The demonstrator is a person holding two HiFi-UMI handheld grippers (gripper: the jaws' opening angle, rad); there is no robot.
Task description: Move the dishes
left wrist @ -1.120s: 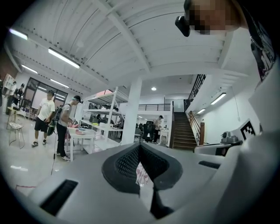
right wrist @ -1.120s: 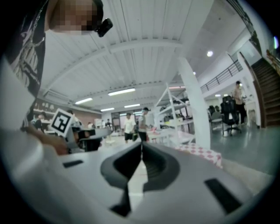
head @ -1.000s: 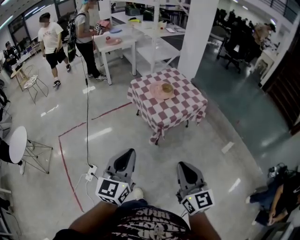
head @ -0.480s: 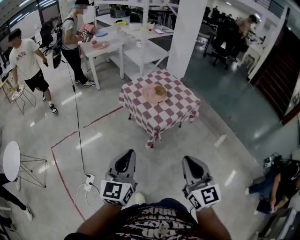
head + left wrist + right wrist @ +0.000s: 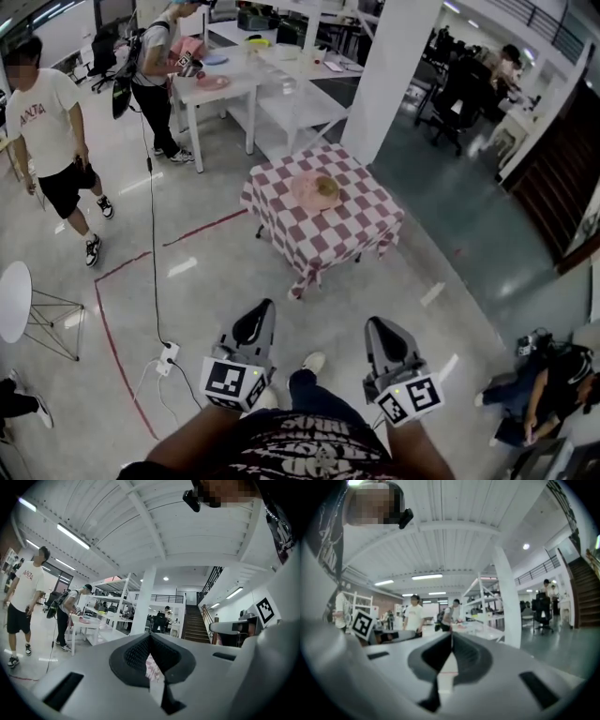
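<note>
Dishes [image 5: 316, 190] for the task sit well ahead of both grippers: a pink plate [image 5: 307, 195] with a brownish round item [image 5: 327, 185] on it, near the middle of a low bench [image 5: 352, 225] draped in a red-and-white checked cloth. That bench stands on the grey floor just in front of a white pillar [image 5: 398, 75].

The left gripper [image 5: 253, 319] and the right gripper [image 5: 384, 330] are held side by side low in the head view, close to the person's body. Both point toward the bench and are well apart from it. In the left gripper view the fingers [image 5: 133, 656] meet at their tips with nothing between them. The right gripper view shows the same, its fingers [image 5: 471, 656] closed on nothing.

Farther back, a person with a backpack [image 5: 155, 70] stands at a white bench [image 5: 234, 89] that carries another pink plate [image 5: 212, 82]. A person in a white T-shirt [image 5: 47, 112] is at the left edge. A red tape line [image 5: 111, 319] marks the floor, and a power strip [image 5: 166, 357] lies near it.
</note>
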